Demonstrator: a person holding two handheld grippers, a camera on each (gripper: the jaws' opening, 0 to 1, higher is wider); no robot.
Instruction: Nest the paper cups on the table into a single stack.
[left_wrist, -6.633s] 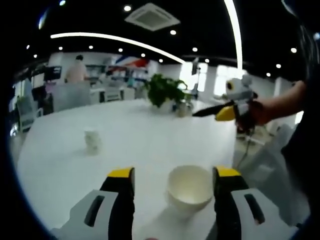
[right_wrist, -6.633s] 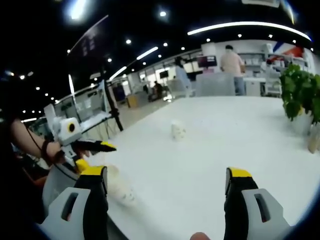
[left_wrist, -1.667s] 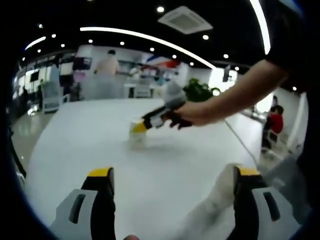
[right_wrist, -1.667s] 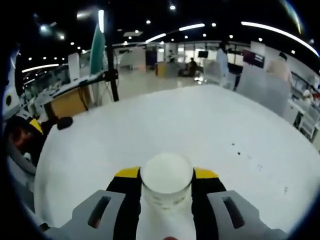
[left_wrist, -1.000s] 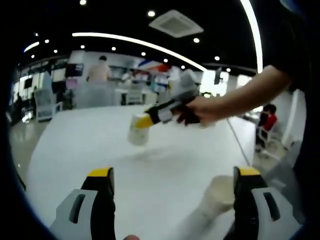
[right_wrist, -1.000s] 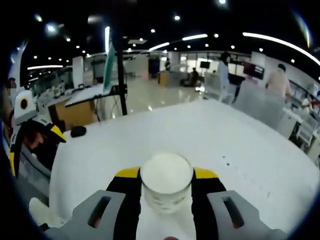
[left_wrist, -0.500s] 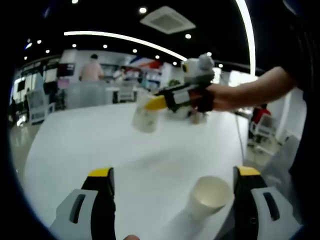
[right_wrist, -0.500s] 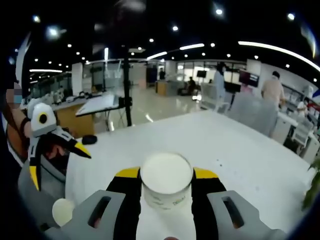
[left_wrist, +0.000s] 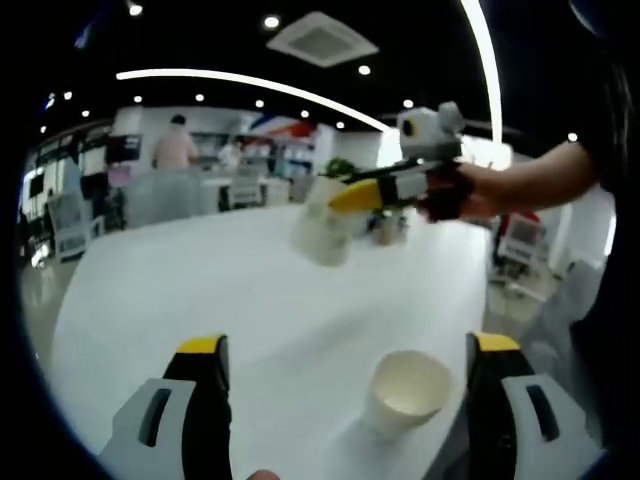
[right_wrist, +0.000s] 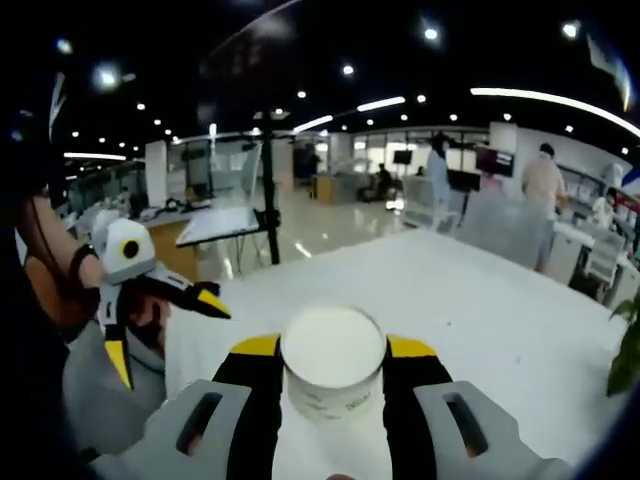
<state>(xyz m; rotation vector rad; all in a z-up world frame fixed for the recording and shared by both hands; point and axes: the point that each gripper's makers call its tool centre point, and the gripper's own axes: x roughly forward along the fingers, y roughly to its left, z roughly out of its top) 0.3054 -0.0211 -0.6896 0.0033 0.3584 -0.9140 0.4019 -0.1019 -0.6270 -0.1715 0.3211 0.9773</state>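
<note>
Right hand-held gripper has a cup in the air, second cup waits on the counter

In the left gripper view, the left hand-held gripper (left_wrist: 345, 372) is spread wide, yellow-tipped jaws far apart at the bottom, nothing between them. Just inside the right jaw stands an open paper cup (left_wrist: 406, 389), upright on the white counter (left_wrist: 200, 280), mouth up, touching neither jaw. Look further right and up: the right hand-held gripper (left_wrist: 335, 205) reaches in from that side, a person's hand (left_wrist: 460, 192) around its handle, its yellow tips pinching the lifted cup (left_wrist: 322, 232) clear above the counter, tilted a touch.

In the right gripper view, at far left the left hand-held gripper hangs beside the counter edge, yellow tips splayed apart, held by a bare forearm (right_wrist: 50, 275). Centre frame, the right hand-held gripper's jaws are pressed against both sides of the lifted cup, its white mouth facing the camera, faint print on its wall. Beyond it, the white counter runs off towards a bright office, with a green plant (right_wrist: 628, 350) at the right edge
</note>
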